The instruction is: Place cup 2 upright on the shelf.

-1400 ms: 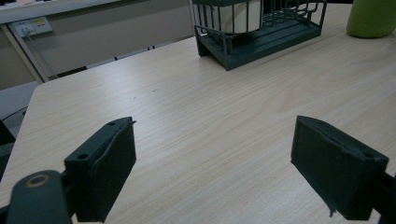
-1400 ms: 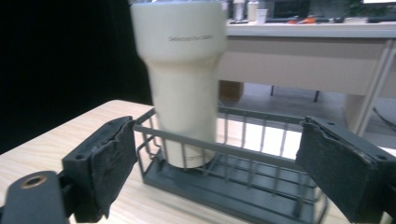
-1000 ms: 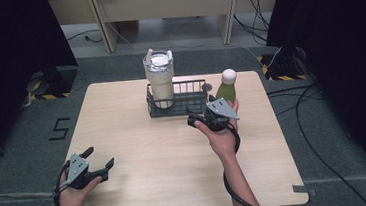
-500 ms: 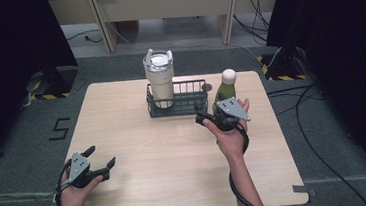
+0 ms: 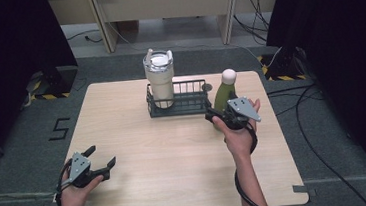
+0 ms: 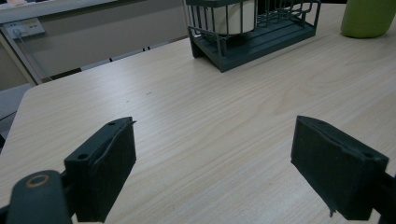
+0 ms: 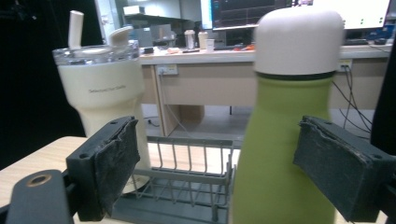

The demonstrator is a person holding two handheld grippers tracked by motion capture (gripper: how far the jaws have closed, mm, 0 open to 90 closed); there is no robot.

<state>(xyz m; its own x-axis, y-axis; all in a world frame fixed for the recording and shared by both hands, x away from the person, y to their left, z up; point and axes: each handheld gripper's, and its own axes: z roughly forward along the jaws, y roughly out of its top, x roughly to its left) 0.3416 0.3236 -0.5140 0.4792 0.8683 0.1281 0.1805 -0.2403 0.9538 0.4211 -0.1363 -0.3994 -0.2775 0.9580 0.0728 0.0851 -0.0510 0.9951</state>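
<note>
Right tongs point(image 7: 219, 163) released around the green bottle point(image 7: 285, 154), right of frame (smooth, rigid, likely slippery): grip mid-body. Left tongs point(image 6: 215, 172) released.

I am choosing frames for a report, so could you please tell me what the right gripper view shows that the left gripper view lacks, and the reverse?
The right gripper view alone shows the green bottle's cream cap and the cream tumbler's clear lid and straw, with the right gripper open and the bottle between its pads. The left gripper view alone shows a broad stretch of light wooden tabletop before the open left gripper. Both share the dark wire basket holding the cream tumbler, and the green bottle.
</note>
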